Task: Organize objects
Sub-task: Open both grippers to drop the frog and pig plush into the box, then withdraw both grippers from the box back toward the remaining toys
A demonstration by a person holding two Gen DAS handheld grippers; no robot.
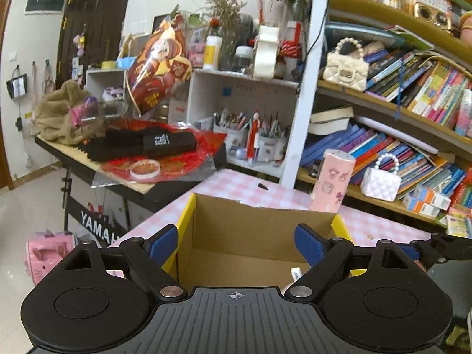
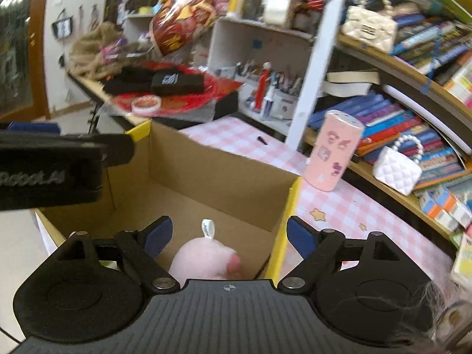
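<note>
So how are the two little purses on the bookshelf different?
The cream purse sits on a higher shelf; the white purse sits on a lower one. The cream purse has a gold clasp; the white purse shows none. The cream one looks bigger. Both are quilted with pearl bead handles.

Box: brown cardboard, yellow edges. Plush pink, white tag. Tablecloth pink-white check, yellow stars. Far-right cup pink, sticker prints. Gripper pads blue, bodies black.

Pink plush toy inside brown cardboard box: lower part hidden behind gripper body. White tag in box partly hidden. Right view blurred.
</note>
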